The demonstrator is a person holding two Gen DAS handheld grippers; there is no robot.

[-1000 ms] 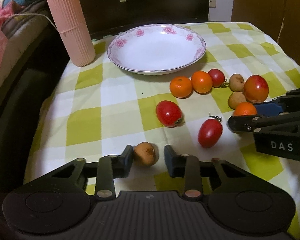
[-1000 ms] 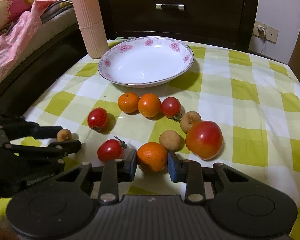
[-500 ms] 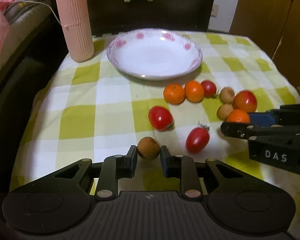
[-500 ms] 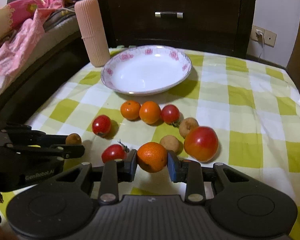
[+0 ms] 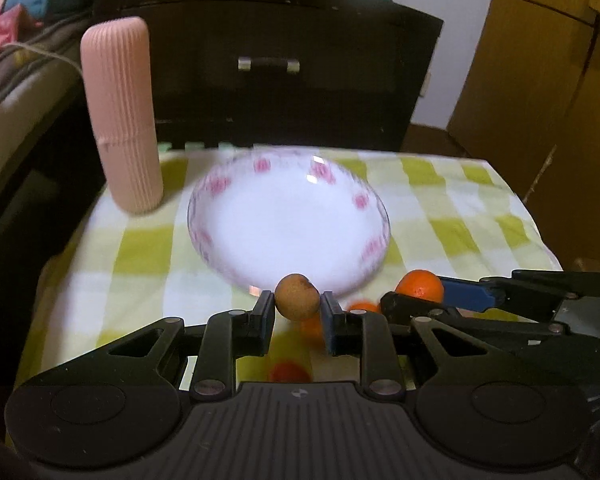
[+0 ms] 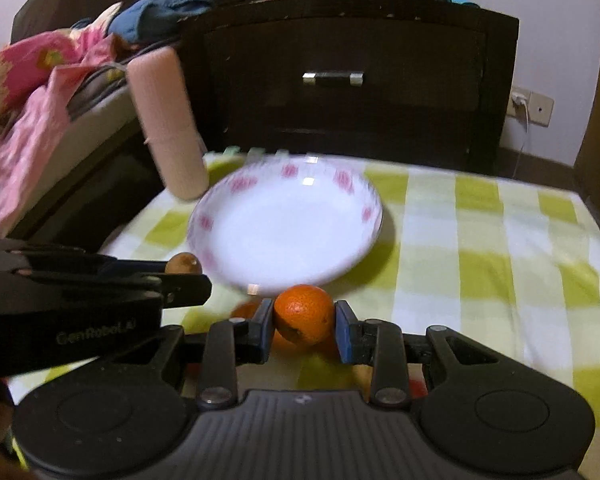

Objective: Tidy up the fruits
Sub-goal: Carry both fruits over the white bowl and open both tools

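My left gripper point(image 5: 297, 312) is shut on a small brown longan point(image 5: 296, 297) and holds it in the air at the near rim of the white floral plate point(image 5: 220, 216). My right gripper point(image 6: 303, 326) is shut on an orange point(image 6: 304, 314), also lifted near the plate's point(image 6: 364, 216) front rim. The right gripper with its orange point(image 5: 419, 285) shows at the right in the left wrist view. The left gripper with the longan point(image 6: 183, 264) shows at the left in the right wrist view. Other fruits on the checked cloth are mostly hidden under the fingers.
A tall pink ribbed cylinder point(image 5: 120, 120) stands left of the plate, also in the right wrist view point(image 6: 166, 120). A dark drawer cabinet point(image 6: 340, 80) is behind the table. Bedding point(image 6: 28, 92) lies at the left. The yellow checked cloth point(image 6: 500, 240) extends to the right.
Both grippers have lifted their fruits off the cloth and moved forward toward the plate. The views are blurred by motion.
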